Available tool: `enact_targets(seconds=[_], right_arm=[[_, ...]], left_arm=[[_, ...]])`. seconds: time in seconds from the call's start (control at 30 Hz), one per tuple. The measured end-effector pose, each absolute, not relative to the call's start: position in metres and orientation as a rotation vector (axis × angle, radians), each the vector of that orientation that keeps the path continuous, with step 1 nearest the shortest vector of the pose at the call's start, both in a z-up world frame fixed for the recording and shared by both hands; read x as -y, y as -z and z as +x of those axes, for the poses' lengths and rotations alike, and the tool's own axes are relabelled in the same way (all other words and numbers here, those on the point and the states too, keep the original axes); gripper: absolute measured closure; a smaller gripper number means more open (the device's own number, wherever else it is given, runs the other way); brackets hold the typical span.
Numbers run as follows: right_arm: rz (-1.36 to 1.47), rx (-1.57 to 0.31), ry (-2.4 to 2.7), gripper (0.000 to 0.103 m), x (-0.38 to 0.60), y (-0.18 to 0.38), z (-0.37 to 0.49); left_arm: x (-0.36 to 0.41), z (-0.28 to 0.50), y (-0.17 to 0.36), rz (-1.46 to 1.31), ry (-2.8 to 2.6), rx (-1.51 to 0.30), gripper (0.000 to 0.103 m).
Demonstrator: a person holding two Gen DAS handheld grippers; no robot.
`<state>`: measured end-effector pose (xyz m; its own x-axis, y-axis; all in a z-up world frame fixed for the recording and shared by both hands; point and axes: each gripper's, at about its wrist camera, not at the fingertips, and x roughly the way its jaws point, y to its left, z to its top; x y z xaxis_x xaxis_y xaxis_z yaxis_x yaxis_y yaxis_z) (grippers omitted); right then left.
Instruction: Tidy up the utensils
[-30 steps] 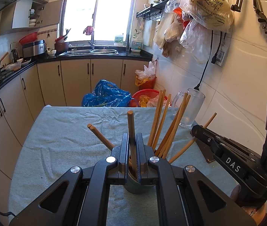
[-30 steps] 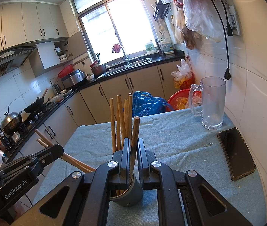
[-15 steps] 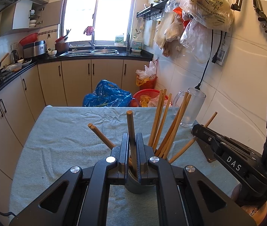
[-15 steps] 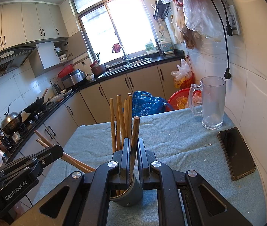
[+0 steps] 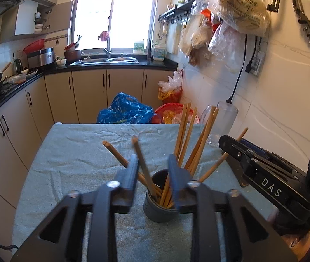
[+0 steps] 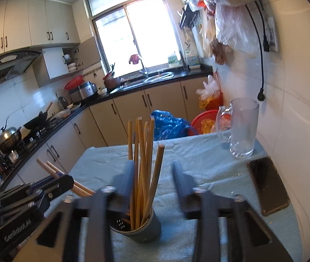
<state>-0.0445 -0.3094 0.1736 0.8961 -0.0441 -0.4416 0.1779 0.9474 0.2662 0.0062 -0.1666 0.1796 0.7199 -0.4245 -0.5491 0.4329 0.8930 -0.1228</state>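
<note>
A dark grey holder (image 5: pixel 159 205) stands on the teal cloth and holds several wooden chopsticks (image 5: pixel 198 146). My left gripper (image 5: pixel 152 170) is open just above the holder, with one loose chopstick (image 5: pixel 143 166) leaning between its fingers. In the right wrist view the holder (image 6: pixel 141 227) sits below my right gripper (image 6: pixel 152 174), which is open, with the chopsticks (image 6: pixel 143 157) standing free between its fingers. Each gripper shows in the other's view, the right (image 5: pixel 264 174) and the left (image 6: pixel 30 196).
A glass mug (image 6: pixel 242 128) stands at the table's far right by the tiled wall. A black phone (image 6: pixel 268 187) lies near the right edge. Blue bag (image 5: pixel 124 109) and red baskets (image 5: pixel 170 111) sit on the floor beyond the teal cloth (image 5: pixel 78 152).
Both grippers opened and let go of the chopsticks they held. The released chopsticks now lean in the holder. Both grippers rose slightly.
</note>
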Motion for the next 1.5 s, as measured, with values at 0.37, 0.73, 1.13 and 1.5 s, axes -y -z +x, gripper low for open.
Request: enact_targets(seconds=[0.37, 0.73, 1.13, 1.5], right_arm=[[0.309, -0.379, 0.147, 0.046, 0.303, -0.209, -0.098], [0.309, -0.393, 0.208, 0.029, 0.276, -0.201, -0.19], [0.313, -0.427, 0.345, 0.02, 0.262, -0.176, -0.257], [0.285, -0.452, 0.41, 0.014, 0.255, -0.161, -0.272]], left_arm=[[0.131, -0.041, -0.22, -0.046, 0.469, -0.531, 0.05], [0.066, -0.135, -0.232, -0.085, 0.285, -0.397, 0.004], [0.058, -0.202, -0.218, 0.011, 0.167, -0.379, 0.0], [0.082, -0.218, -0.193, 0.121, 0.088, -0.394, 0.0]])
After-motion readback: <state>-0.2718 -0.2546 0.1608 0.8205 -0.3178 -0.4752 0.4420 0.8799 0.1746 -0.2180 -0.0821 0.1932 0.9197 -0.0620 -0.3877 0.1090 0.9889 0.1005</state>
